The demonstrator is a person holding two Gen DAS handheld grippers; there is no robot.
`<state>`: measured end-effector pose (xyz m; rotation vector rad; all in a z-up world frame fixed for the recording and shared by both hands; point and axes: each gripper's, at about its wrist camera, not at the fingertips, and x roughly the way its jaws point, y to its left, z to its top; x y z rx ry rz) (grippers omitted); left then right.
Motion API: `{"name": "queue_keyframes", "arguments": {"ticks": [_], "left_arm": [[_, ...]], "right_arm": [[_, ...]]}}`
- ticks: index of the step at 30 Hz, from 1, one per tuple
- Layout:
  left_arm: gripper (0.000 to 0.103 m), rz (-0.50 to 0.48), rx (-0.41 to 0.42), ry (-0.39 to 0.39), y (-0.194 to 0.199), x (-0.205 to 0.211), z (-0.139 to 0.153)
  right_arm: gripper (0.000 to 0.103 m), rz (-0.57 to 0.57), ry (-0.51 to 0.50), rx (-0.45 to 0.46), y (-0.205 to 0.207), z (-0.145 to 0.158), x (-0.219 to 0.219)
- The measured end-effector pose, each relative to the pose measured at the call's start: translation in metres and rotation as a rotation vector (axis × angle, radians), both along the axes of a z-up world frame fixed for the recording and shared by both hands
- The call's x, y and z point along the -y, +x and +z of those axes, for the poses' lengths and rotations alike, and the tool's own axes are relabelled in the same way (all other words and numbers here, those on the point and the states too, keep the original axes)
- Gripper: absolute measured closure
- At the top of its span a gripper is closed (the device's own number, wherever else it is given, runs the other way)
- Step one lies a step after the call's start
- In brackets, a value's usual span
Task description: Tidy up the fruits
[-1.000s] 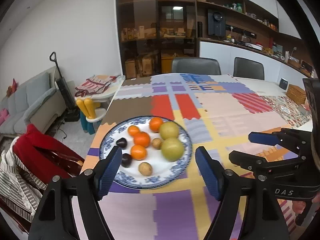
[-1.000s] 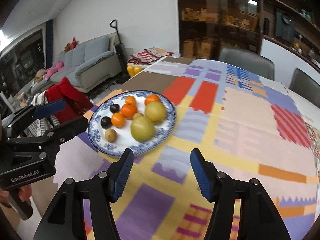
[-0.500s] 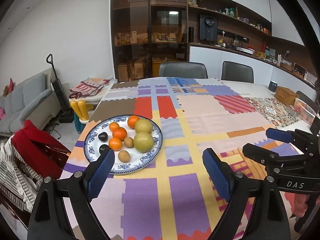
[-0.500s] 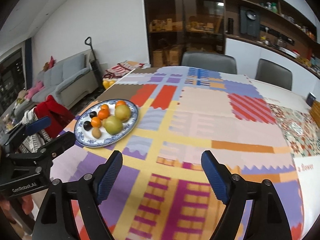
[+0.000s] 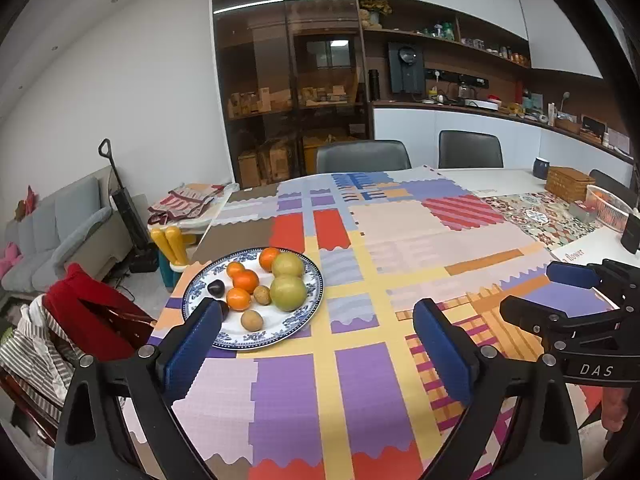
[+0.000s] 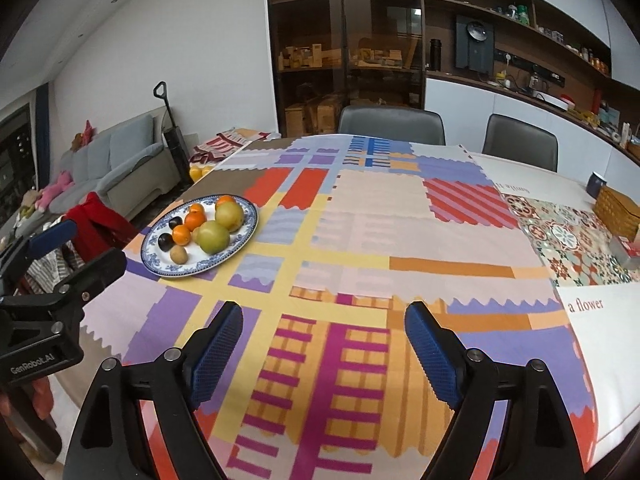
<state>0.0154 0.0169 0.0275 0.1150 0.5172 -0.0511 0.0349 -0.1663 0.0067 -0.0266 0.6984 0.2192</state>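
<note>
A blue-and-white plate [image 5: 304,316] sits near the table's left edge and also shows in the right wrist view [image 6: 248,232]. It holds two large green fruits [image 5: 288,292], several oranges [image 5: 245,280], two dark plums [image 5: 215,288] and two small brown fruits [image 5: 252,320]. My left gripper [image 5: 320,340] is open and empty, above the tablecloth just short of the plate. My right gripper [image 6: 324,354] is open and empty, over the table's near part, to the right of the plate.
A patchwork tablecloth [image 6: 360,220] covers the table. A wicker box [image 6: 616,208], a dark mug [image 6: 596,184] and a small box [image 6: 628,252] stand at the far right. Two chairs [image 6: 392,124] stand behind the table. A chair with red clothing [image 5: 92,312] is at the left.
Both grippers have pulled back and up from the plate, which now looks smaller and farther. Both stay open and empty. The fruits have not moved.
</note>
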Motion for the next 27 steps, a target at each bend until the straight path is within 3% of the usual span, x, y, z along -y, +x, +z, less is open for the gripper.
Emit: {"name": "queue_keyframes", "arguments": {"ticks": [27], "left_arm": [[0.000,-0.022,0.022,-0.010,-0.010,0.008,0.006]], "right_arm": [[0.019,-0.036,0.002,0.033,-0.008,0.007,0.012]]}}
